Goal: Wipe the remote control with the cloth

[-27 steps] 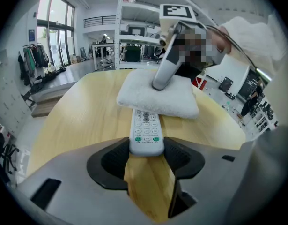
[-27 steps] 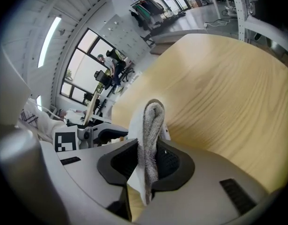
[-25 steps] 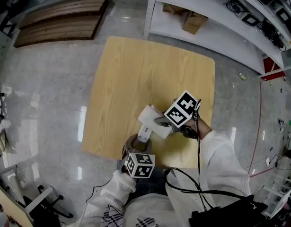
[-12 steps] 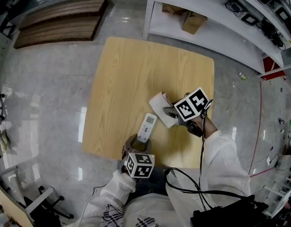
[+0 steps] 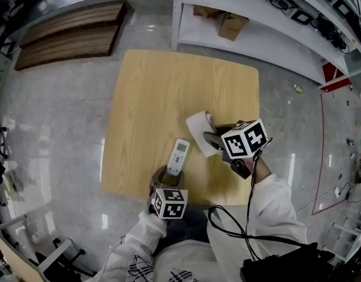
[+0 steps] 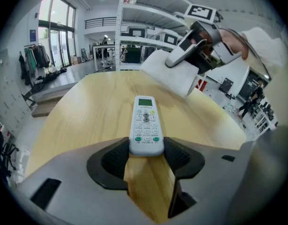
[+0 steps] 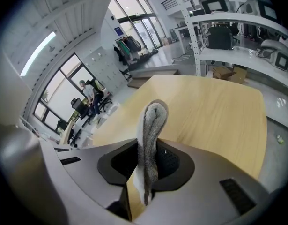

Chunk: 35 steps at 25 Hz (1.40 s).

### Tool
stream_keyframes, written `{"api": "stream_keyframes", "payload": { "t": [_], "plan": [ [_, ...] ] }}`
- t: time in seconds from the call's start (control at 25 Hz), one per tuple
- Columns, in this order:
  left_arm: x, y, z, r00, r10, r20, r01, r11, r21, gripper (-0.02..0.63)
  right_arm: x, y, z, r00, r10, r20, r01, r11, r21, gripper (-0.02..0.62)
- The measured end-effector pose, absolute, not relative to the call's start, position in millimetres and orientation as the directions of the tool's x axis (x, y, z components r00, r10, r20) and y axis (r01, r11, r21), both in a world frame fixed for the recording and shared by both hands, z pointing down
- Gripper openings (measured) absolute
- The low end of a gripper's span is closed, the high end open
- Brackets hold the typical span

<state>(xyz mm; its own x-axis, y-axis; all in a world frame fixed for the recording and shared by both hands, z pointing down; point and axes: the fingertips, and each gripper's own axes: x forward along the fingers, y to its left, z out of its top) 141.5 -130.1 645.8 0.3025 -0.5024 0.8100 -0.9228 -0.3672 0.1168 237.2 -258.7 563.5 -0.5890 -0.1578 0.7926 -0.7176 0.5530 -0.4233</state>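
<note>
Left gripper [image 6: 146, 159] clamping near end of remote control [image 6: 146, 124], pads pressing on both sides. Remote control lying flat, buttons up, near front edge of table [image 5: 162, 81]. Cloth [image 5: 197, 130] sitting right of it, not touching, folded and pinched in right gripper [image 7: 146, 165].

Risks:
- Grip covering only tail end, so hard wipe probably pivoting remote control or popping it out.
- Loose cloth edge snagging buttons.
- Cloth slipping from narrow pinch.

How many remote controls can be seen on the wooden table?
1. The white remote control lies on the table by its near edge, one end gripped by the left tool. None seems hidden.
</note>
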Motion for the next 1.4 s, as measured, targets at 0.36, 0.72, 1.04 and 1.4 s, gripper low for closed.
{"api": "stream_keyframes", "payload": {
  "t": [0.36,0.72,1.04,1.4],
  "plan": [
    [150,-127,634,0.358,-0.519,0.776,-0.912,-0.374,0.171,0.233,250,-218,541,-0.636,-0.224,0.738,-0.725,0.501,-0.473,0.091],
    [144,-111,587,0.365,-0.619,0.695,-0.923,-0.34,0.181,0.233,262,-171,553,-0.621,-0.348,0.703,-0.781,0.356,-0.514,0.091],
    [125,-108,539,0.344,-0.729,0.592,-0.938,-0.247,0.242,0.106,238,-118,555,-0.57,-0.51,0.645,-0.817,0.27,-0.509,0.091],
    [120,-95,516,0.349,-0.741,0.573,-0.937,-0.252,0.244,0.003,223,-92,538,-0.548,-0.583,0.6,-0.819,0.229,-0.526,0.091]
  ]
}}
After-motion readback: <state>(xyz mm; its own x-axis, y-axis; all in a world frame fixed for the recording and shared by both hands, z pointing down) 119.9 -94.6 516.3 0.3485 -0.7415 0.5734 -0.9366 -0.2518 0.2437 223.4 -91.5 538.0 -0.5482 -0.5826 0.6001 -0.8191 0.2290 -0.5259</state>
